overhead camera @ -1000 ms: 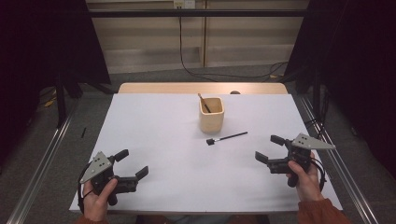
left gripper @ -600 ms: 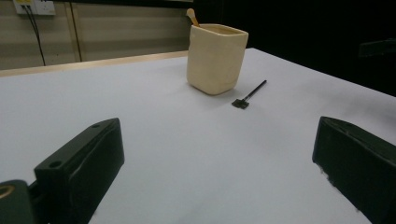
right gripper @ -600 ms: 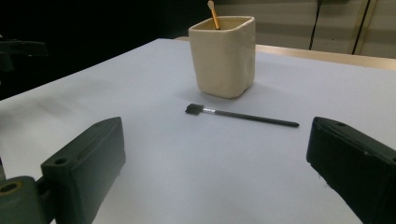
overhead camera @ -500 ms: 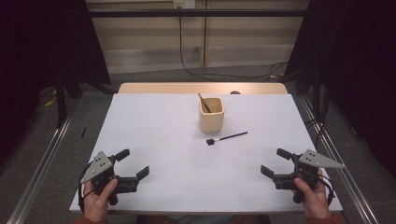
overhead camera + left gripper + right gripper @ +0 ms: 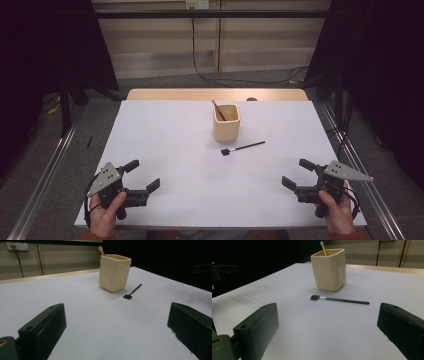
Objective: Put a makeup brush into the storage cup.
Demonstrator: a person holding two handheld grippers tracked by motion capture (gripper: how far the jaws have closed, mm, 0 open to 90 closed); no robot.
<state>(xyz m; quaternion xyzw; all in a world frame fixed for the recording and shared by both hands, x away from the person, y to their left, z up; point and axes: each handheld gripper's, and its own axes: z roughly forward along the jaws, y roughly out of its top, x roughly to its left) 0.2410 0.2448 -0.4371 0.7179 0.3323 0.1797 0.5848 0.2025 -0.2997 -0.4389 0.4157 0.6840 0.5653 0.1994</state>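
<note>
A cream square cup (image 5: 226, 122) (image 5: 114, 272) (image 5: 328, 269) stands upright at the table's middle back with a wooden stick (image 5: 218, 110) (image 5: 323, 248) leaning inside it. A thin black brush (image 5: 243, 148) (image 5: 132, 292) (image 5: 339, 299) lies flat on the white tabletop just in front and to the right of the cup. My left gripper (image 5: 143, 176) rests near the front left corner, open and empty. My right gripper (image 5: 297, 174) sits near the front right corner, also open with nothing between its jaws. Both are well short of the brush.
The white table surface (image 5: 180, 150) has a wooden strip (image 5: 170, 94) along its far edge. Metal rails (image 5: 45, 180) run along both sides on the floor. Cables (image 5: 240, 80) lie on the floor behind the table, and dark curtains (image 5: 45, 45) hang at left and right.
My right gripper has drawn back toward the front right edge of the table. The left gripper has stayed put.
</note>
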